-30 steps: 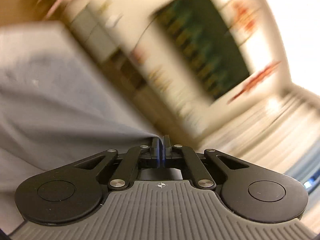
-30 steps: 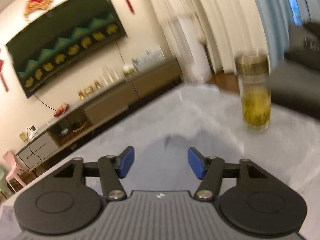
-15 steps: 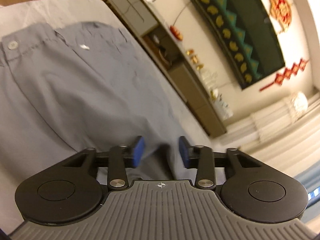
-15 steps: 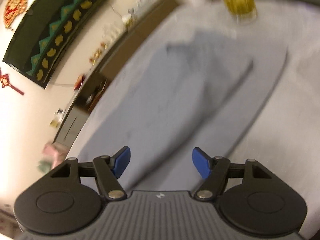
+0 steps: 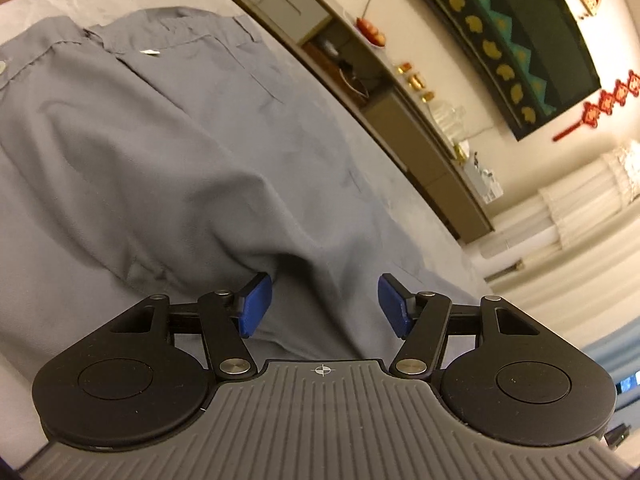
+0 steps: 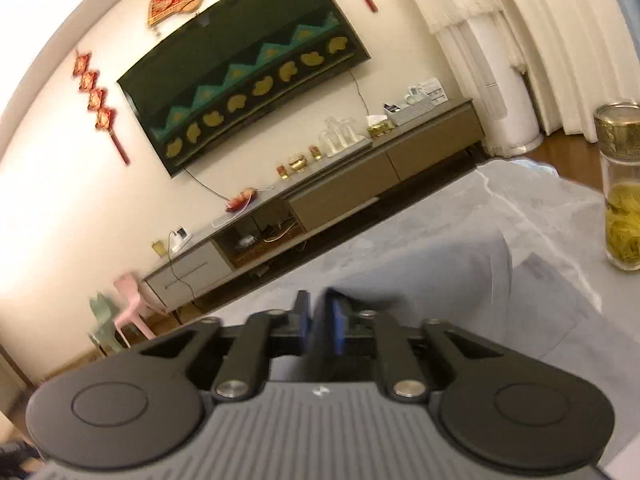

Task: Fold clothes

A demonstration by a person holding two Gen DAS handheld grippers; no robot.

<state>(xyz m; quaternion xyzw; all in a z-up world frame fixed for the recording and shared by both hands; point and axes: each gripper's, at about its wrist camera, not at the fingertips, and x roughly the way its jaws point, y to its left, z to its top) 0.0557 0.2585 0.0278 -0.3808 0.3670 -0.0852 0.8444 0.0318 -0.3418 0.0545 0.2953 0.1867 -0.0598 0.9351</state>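
A grey button-up shirt [image 5: 160, 140] lies spread on the pale grey table cover [image 5: 48, 4], its collar at the far left. My left gripper [image 5: 324, 304] hovers low over the shirt's near part. Its jaws are opening and stand well apart, and a loose fold rests against the left pad [image 5: 256, 300] without being pinched. In the right wrist view my right gripper [image 6: 319, 314] is closing. Its blue pads are almost together on a bunched edge of the shirt [image 6: 452, 264], which rises in a hump just beyond them.
A glass jar of yellow-green tea [image 6: 620, 200] stands on the table cover [image 6: 560, 208] at the far right. Beyond the table runs a long low TV cabinet [image 6: 340, 196] below a wall screen. A pink chair [image 6: 130, 304] stands at the left.
The left jaws went from shut to wide apart while that gripper dropped toward the shirt. The right jaws closed from wide to nearly together, and that view tipped up from the cloth to the wall.
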